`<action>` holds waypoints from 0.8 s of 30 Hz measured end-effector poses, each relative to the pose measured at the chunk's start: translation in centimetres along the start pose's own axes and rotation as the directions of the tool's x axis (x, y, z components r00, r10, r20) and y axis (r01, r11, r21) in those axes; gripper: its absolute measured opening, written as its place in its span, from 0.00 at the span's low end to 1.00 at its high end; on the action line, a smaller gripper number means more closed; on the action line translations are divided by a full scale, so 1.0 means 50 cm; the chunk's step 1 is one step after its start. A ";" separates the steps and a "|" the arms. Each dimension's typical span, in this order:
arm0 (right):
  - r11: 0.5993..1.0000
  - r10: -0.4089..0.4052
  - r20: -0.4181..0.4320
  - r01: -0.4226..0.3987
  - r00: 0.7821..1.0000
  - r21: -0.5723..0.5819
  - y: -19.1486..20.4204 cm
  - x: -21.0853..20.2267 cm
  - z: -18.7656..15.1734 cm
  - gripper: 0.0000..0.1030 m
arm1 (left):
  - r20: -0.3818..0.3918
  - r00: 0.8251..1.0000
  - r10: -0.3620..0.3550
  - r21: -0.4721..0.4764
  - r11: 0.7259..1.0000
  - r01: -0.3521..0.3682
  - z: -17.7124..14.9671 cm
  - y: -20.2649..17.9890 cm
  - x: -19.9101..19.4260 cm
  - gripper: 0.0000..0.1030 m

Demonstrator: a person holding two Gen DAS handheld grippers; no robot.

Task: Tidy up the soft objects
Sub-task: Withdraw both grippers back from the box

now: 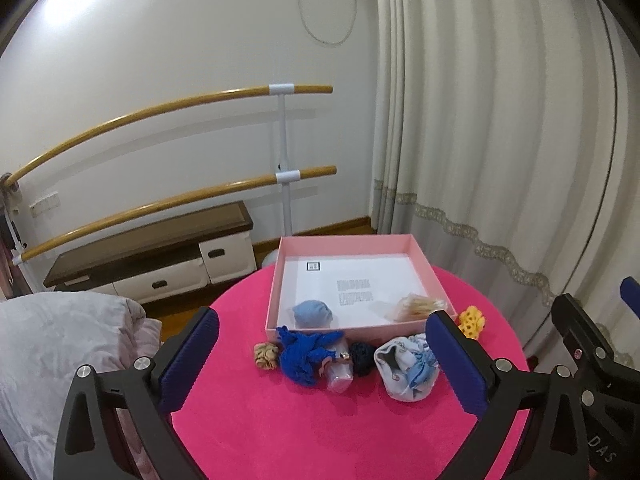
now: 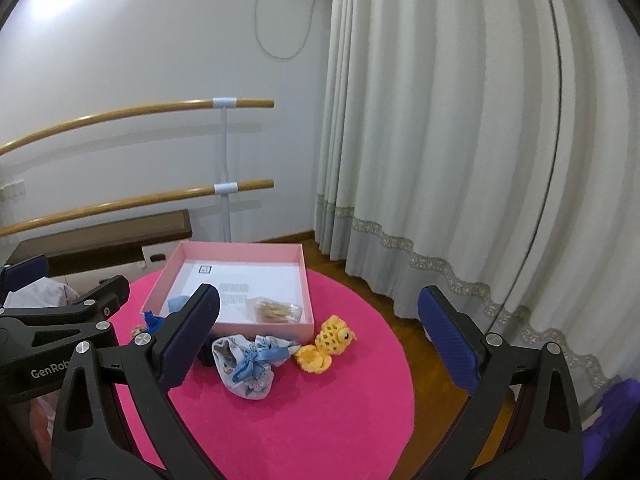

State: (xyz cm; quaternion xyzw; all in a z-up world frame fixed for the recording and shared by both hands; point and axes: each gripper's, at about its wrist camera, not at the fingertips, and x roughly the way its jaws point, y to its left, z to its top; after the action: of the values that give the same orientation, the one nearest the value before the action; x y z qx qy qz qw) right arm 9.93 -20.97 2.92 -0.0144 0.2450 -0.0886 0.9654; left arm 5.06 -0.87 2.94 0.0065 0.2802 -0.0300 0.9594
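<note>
Left gripper (image 1: 322, 346): fingers spread wide, nothing between them; held above the near part of the table.
Right gripper (image 2: 318, 326): fingers spread wide, holding nothing; beside the left gripper, over the table's right side.
Table (image 1: 304, 424): round, pink-topped.
Box (image 1: 276, 280): pink, open, at the table's far edge; white printed sheet on its floor.
In the box: light-blue ball (image 1: 313, 313) at the near left; tan bundle (image 1: 416, 306) in clear wrap at the near right.
Before the box, left to right: tan scrunchie (image 1: 267, 355); blue knit (image 1: 306, 354) draped on a clear cup (image 1: 340, 376); dark ball (image 1: 362, 356); white-and-blue pouch (image 1: 406, 368).
Yellow toy (image 2: 326, 344): crocheted, just right of the pouch, near the box's near right corner.
Background: two wooden rails (image 1: 160, 114), cabinet (image 1: 152, 256), curtain (image 1: 500, 140).
</note>
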 end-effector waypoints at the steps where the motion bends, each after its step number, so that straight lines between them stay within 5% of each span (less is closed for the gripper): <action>1: 1.000 0.002 0.004 -0.002 1.000 0.002 0.000 -0.002 0.001 0.97 | 0.005 1.000 0.004 0.002 1.000 -0.004 0.000 0.000 -0.004 1.00; 24: 1.000 0.009 0.015 -0.010 1.000 0.021 -0.011 -0.013 0.001 0.97 | 0.020 1.000 0.021 0.009 1.000 -0.021 0.005 -0.009 0.011 1.00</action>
State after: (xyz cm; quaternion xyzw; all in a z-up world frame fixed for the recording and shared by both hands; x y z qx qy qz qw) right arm 9.30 -21.41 3.33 -0.0036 0.2370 -0.0865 0.9676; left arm 5.61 -1.35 2.86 0.0137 0.2705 -0.0212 0.9624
